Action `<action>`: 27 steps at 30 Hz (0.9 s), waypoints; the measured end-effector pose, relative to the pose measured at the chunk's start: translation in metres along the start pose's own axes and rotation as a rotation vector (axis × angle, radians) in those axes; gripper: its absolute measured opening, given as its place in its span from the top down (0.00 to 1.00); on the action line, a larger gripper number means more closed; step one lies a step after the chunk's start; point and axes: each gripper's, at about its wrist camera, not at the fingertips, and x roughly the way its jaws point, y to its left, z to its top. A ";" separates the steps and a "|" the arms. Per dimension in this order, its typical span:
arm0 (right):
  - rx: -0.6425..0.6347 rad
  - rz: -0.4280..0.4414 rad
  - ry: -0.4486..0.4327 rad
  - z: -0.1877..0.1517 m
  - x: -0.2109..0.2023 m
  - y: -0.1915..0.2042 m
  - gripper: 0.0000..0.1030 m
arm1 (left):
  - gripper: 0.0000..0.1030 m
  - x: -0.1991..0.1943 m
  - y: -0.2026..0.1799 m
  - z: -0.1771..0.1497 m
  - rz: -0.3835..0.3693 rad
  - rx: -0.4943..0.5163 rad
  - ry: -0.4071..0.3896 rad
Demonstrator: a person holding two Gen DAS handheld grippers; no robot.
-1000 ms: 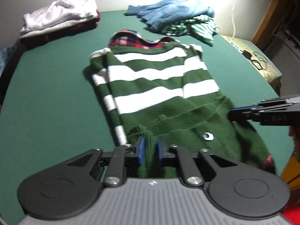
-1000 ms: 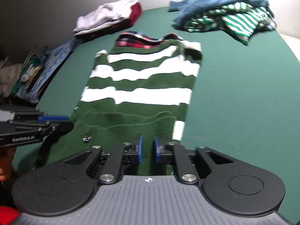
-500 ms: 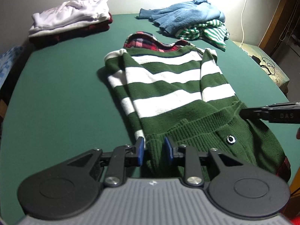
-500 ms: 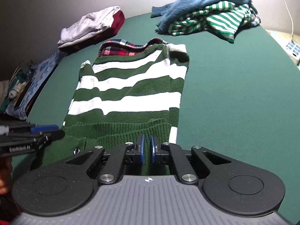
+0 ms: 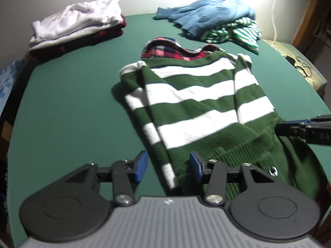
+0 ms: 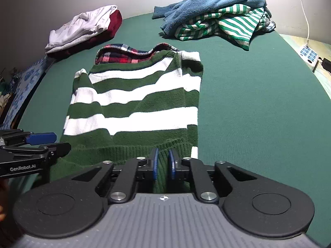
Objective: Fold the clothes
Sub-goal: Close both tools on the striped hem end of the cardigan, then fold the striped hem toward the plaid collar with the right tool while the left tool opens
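A green and white striped sweater [image 5: 198, 107] lies folded lengthwise on the green table, its plaid-lined hood [image 5: 165, 49] at the far end. My left gripper [image 5: 168, 166] is open, its jaws wide on either side of the sweater's near left corner. It shows at the left edge in the right wrist view [image 6: 41, 142]. The sweater fills the middle of the right wrist view [image 6: 136, 103]. My right gripper [image 6: 163, 164] is nearly shut, with the ribbed hem between its pads. It shows at the right edge in the left wrist view [image 5: 289, 129].
A folded stack of white and dark red clothes [image 5: 78, 26] sits at the far left. A loose pile of a blue sweater [image 6: 209, 2] and a green striped shirt [image 6: 233, 24] sits at the far right. A power strip [image 6: 308, 54] lies beyond the table's right edge.
My left gripper has opened and let go of the sweater's hem. My right gripper's jaws have parted slightly. The sweater now lies flat on the table.
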 end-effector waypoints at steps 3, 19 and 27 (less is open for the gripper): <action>-0.027 -0.010 0.011 0.004 0.006 0.004 0.83 | 0.49 0.006 0.001 0.006 0.043 -0.033 0.013; 0.000 0.043 0.004 0.033 0.038 -0.015 0.91 | 0.24 0.024 -0.009 0.026 0.183 -0.053 0.023; 0.045 0.070 -0.031 0.047 0.045 -0.029 0.92 | 0.19 0.031 0.003 0.039 0.183 -0.091 0.043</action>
